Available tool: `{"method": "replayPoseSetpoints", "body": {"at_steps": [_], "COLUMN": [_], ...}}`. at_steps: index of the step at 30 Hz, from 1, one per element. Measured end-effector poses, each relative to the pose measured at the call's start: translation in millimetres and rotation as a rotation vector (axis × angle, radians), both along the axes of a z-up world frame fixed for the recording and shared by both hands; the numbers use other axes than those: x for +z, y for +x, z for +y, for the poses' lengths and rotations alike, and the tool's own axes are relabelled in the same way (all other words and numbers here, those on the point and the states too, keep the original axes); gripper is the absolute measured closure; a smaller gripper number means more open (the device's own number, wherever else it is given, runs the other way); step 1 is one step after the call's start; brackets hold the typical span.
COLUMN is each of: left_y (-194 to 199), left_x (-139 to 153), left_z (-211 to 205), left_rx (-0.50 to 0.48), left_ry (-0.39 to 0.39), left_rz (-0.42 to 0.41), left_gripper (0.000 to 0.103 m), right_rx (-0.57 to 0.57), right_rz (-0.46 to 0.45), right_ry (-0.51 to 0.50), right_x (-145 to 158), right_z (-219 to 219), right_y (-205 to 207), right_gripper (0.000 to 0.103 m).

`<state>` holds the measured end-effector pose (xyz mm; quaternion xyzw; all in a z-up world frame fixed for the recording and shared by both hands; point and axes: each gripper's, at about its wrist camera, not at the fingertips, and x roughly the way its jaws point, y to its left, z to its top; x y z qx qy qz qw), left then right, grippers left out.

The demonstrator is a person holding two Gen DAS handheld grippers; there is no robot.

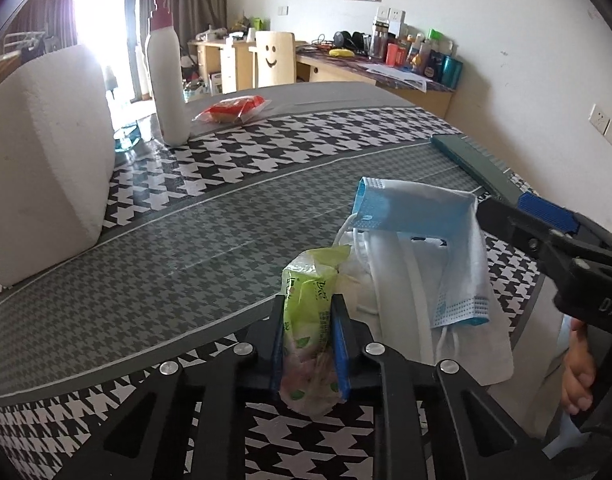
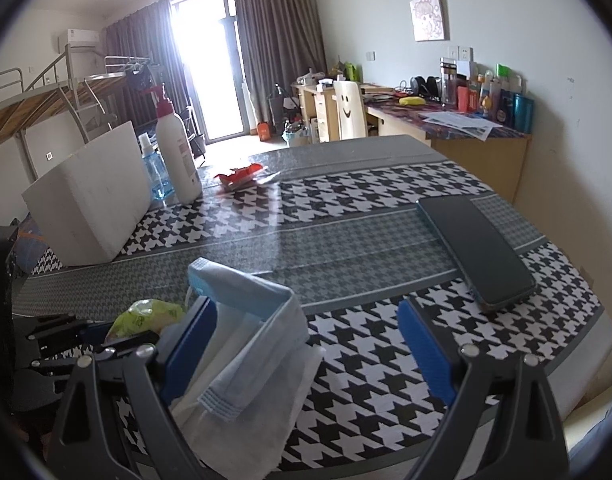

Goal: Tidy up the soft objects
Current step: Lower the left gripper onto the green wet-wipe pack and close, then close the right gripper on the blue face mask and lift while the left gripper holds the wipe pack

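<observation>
Left gripper (image 1: pixel 308 344) clamped on green tissue pack (image 1: pixel 310 320); right gripper (image 2: pixel 306 344) apart, over face masks (image 2: pixel 246 320).

White letters "DAS" on the black right claw body (image 1: pixel 602 304), cut off at 3 o'clock. Green tissue pack (image 1: pixel 306 300) carries print, too blurred to read. Smiley face on chair back (image 1: pixel 275 56), 12 o'clock.

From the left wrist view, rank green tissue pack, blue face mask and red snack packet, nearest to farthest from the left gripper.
1. Green tissue pack: clamped in the left gripper jaws.
2. Blue face mask: just beyond, to the right.
3. Red snack packet: far across the table, beside the white bottle.
</observation>
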<state>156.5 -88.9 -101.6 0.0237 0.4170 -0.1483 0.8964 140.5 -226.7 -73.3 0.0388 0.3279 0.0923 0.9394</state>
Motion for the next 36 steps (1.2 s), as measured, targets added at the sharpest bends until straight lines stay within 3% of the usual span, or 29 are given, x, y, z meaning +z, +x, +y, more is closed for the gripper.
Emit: {"method": "replayPoseSetpoints", "body": {"at_steps": [7,11,22,27,36], "left_y": [-5.3,-7.3,-15.3,-18.2,-27.0], "left_x": [7.5,9.3,15.0,19.5,36.4], "left_z": [3.0,2.8,4.2,8.3,21.3], "left_rx": [-0.010,-0.017,-0.029,-0.026,-0.005], "left_ry": [-0.004,-0.004,-0.006,-0.006,-0.022], "left_rz": [-0.031,-0.037,-0.063,-0.076,-0.126], "left_gripper": [0.082,0.082,0.082,0.082,0.082], "right_rx": [-0.001,-0.006,0.015,0.019,0.000], "right_rz": [0.023,0.061,0.164,0.189,0.112], "right_ry": [0.002,-0.002,0.023,0.052,0.078], "right_x": [-2.8,-6.8,-21.2,-22.2,0.1], "right_z": [1.9,2.6,3.0,3.3,0.5], "right_y": [4.0,8.8,16.8,18.9,11.3], "right_gripper": [0.013,0.030,0.062,0.089,0.092]}}
